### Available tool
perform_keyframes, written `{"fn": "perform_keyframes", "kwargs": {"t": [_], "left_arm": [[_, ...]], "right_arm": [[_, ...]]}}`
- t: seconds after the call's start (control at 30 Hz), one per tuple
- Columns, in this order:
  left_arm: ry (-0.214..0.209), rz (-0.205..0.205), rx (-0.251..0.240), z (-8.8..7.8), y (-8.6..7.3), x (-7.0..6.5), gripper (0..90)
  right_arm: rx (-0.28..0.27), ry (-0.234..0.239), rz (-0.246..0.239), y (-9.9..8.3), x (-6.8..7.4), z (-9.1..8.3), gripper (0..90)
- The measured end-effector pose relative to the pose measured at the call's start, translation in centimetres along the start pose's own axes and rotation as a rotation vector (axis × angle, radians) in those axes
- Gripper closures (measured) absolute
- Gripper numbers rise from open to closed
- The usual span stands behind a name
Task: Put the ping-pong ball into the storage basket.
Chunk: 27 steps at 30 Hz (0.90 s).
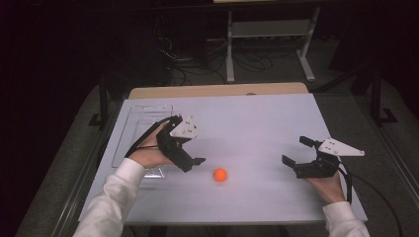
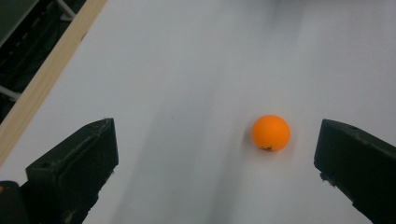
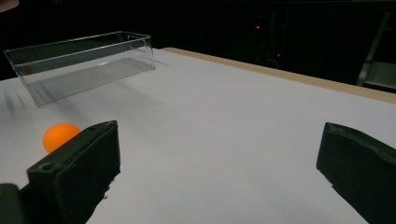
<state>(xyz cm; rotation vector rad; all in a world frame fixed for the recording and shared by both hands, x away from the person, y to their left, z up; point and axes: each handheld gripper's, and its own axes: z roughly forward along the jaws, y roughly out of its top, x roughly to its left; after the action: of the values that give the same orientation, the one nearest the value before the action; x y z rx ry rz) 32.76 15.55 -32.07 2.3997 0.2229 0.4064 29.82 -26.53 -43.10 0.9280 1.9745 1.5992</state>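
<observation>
Left gripper (image 1: 190, 160) has its jaws spread wide and angled at the orange ball (image 1: 220, 175) sitting loose on the white table (image 1: 257, 123) — lining up a grab, I'd guess. Right gripper (image 1: 295, 153) idles gaping too, clear tray (image 1: 141, 114) waiting behind.

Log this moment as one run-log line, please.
left gripper: open, near orange ball, not touching | right gripper: open, apart | clear box: empty, table's left
</observation>
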Motion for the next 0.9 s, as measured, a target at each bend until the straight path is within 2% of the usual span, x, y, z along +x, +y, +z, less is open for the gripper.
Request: {"fn": "perform_keyframes", "kwargs": {"t": [0.3, 0.7, 0.73, 0.9], "left_arm": [[-0.028, 0.027, 0.044, 1.1, 0.3, -0.4, 0.0], [-0.066, 0.048, 0.079, 2.5, 0.7, -0.9, 0.0], [-0.072, 0.061, 0.084, 2.7, 0.9, -1.0, 0.0], [-0.079, 0.057, 0.090, 3.2, 1.0, -1.2, 0.0]], "right_arm": [[0.003, 0.003, -0.001, 0.0, 0.0, 0.0, 0.0], [0.004, 0.004, -0.001, 0.0, 0.0, 0.1, 0.0], [0.004, 0.004, -0.002, 0.0, 0.0, 0.1, 0.0], [0.004, 0.005, -0.002, 0.0, 0.0, 0.0, 0.0]]}}
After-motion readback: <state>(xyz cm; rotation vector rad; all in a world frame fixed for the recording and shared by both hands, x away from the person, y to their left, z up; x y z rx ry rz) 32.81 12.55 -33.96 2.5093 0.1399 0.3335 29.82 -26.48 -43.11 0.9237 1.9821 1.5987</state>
